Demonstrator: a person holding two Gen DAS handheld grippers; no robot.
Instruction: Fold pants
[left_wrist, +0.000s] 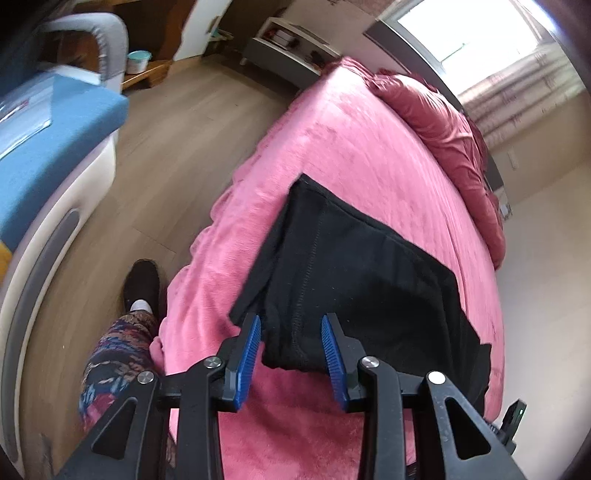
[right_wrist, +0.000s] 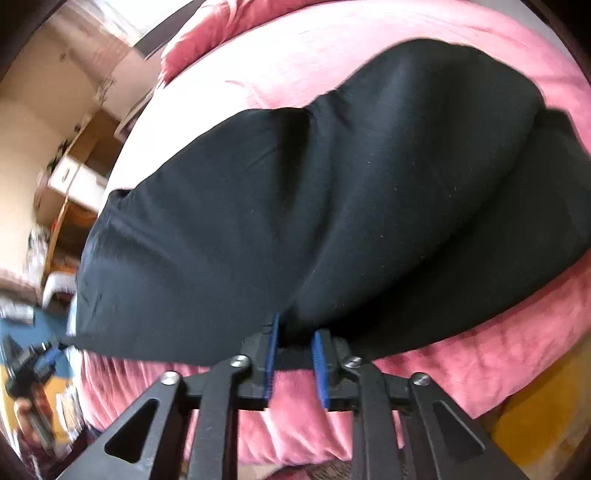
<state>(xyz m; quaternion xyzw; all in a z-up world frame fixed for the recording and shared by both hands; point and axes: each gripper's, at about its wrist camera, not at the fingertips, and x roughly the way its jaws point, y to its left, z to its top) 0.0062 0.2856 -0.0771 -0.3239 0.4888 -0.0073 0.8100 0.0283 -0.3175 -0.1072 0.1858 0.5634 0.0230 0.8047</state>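
Observation:
Black pants (left_wrist: 354, 266) lie partly folded on a pink blanket (left_wrist: 332, 140) that covers the bed. My left gripper (left_wrist: 291, 325) is open, its blue pads on either side of the near seam edge of the pants, without pinching it. In the right wrist view the pants (right_wrist: 332, 192) fill most of the frame, lifted and draped. My right gripper (right_wrist: 295, 328) is shut on a bunched edge of the pants at their near side.
A dark red quilt (left_wrist: 443, 122) lies at the head of the bed. The person's patterned leg and black shoe (left_wrist: 142, 284) stand on the wooden floor left of the bed. A blue-topped unit (left_wrist: 55, 147) stands at left. Wooden shelves (right_wrist: 74, 177) show at left in the right wrist view.

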